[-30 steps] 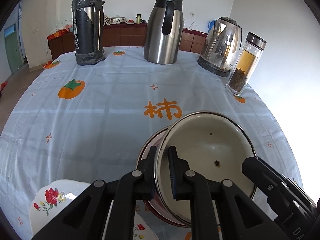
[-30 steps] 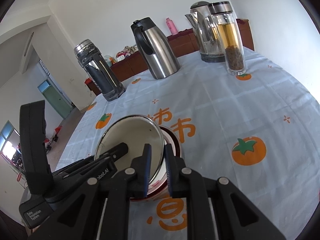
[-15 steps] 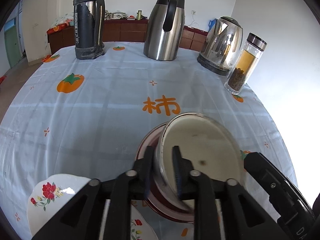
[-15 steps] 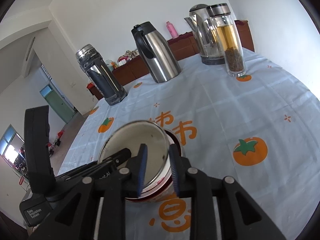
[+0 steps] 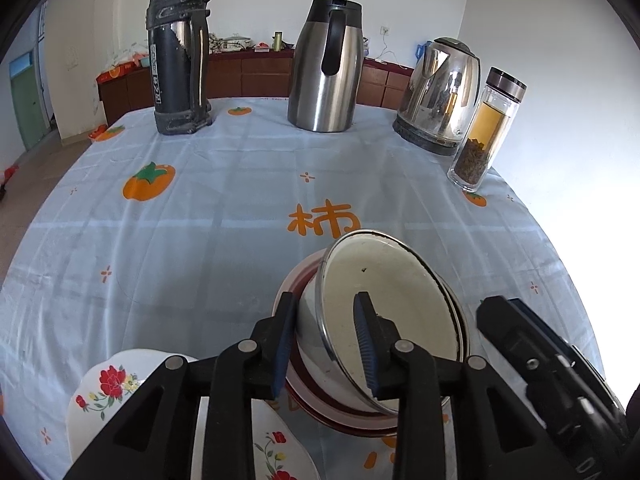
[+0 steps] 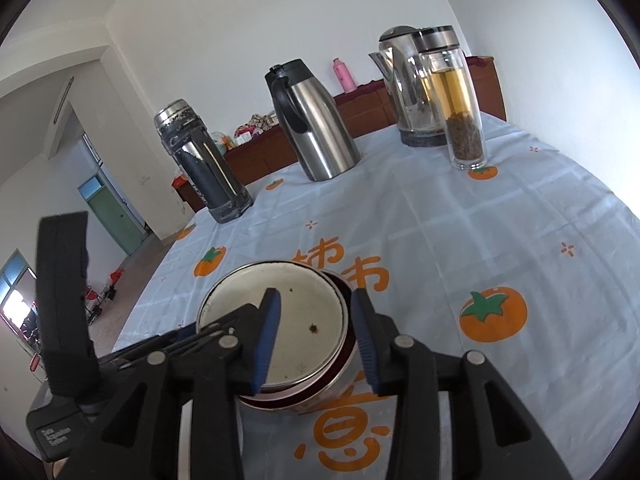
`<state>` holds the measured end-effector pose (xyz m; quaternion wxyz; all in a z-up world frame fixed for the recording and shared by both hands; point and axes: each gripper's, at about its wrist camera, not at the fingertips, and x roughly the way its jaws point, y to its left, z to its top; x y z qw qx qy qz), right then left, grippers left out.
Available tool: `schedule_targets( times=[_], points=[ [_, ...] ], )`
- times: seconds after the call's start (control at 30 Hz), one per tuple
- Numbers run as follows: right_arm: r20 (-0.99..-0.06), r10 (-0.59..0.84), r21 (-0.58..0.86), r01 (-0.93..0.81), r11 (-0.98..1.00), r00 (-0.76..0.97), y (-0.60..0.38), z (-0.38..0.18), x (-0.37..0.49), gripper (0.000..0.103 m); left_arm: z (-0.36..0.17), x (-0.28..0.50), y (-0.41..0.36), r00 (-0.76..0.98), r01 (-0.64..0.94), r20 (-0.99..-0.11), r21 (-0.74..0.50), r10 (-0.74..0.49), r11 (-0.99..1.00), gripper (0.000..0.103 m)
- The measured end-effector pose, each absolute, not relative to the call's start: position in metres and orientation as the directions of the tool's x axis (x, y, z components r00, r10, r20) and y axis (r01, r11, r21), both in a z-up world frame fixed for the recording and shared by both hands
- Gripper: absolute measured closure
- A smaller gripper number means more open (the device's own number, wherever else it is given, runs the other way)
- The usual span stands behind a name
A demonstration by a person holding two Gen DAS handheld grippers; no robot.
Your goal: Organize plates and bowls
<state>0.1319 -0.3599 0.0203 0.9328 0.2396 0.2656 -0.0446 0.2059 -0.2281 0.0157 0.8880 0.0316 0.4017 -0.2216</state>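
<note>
Left tongs (image 5: 326,338): jaws spread, straddling the near wall of the bowl (image 5: 384,304), one pad outside it and one inside, with a gap showing at each pad. Nothing is gripped. Right tongs (image 6: 316,338): likewise spread across the opposite rim, one finger over the bowl's interior, the other outside past the red bowl (image 6: 340,364). No clamping there either.

The bowl is white enamel with a thin metal rim. It sits nested in the red bowl near the front of the counter (image 5: 200,240), and tilts in the left view; whether it is fully seated cannot be told. Dark specks mark its inner surface. A flowered plate (image 5: 108,388) lies just beside the stack, to its left.

Handling, as a judgement: enamelled metal is stiff and fairly light, but its glaze is slick and chips if knocked. The rim is the sound place to hold, with one pad inside the wall and one outside, squarely across it; a slanted grip could let it pivot or slip. The plate looks ceramic and breakable, and calls for an edge grip and a gentle set-down.

Farther back stand a flask (image 5: 178,52), a jug (image 5: 326,68), a kettle (image 5: 440,96) and a tea bottle (image 5: 486,132), all well apart from the stack.
</note>
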Motion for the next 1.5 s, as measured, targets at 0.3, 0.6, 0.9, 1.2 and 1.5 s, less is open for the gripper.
schedule_targets(
  times=[0.3,0.6,0.9,1.2,1.5],
  points=[
    [-0.554,0.032,0.405,0.236,0.883,0.832,-0.362,0.01,0.139,0.065,0.038,0.19,-0.227,0.749,0.368,-0.611,0.06,-0.257,0.928,0.047],
    [-0.566,0.03,0.392,0.237,0.889,0.824,-0.359,0.008,0.14,0.064,0.023,0.204,-0.223,0.725,0.349,-0.648,0.052,-0.234,0.936,0.046],
    [-0.579,0.026,0.401,0.257,0.879,0.815,-0.365,0.003,0.142,0.063,0.014,0.212,-0.22,0.69,0.341,-0.681,0.005,-0.247,0.94,0.046],
    [-0.568,0.01,0.395,0.262,0.88,0.823,-0.365,0.004,0.139,0.049,0.007,0.217,-0.221,0.662,0.357,-0.699,-0.021,-0.269,0.934,0.046],
    [-0.572,0.057,0.463,0.265,0.846,0.818,-0.38,-0.005,0.144,0.049,0.003,0.221,-0.219,0.631,0.361,-0.713,-0.08,-0.306,0.929,0.046]
  ],
)
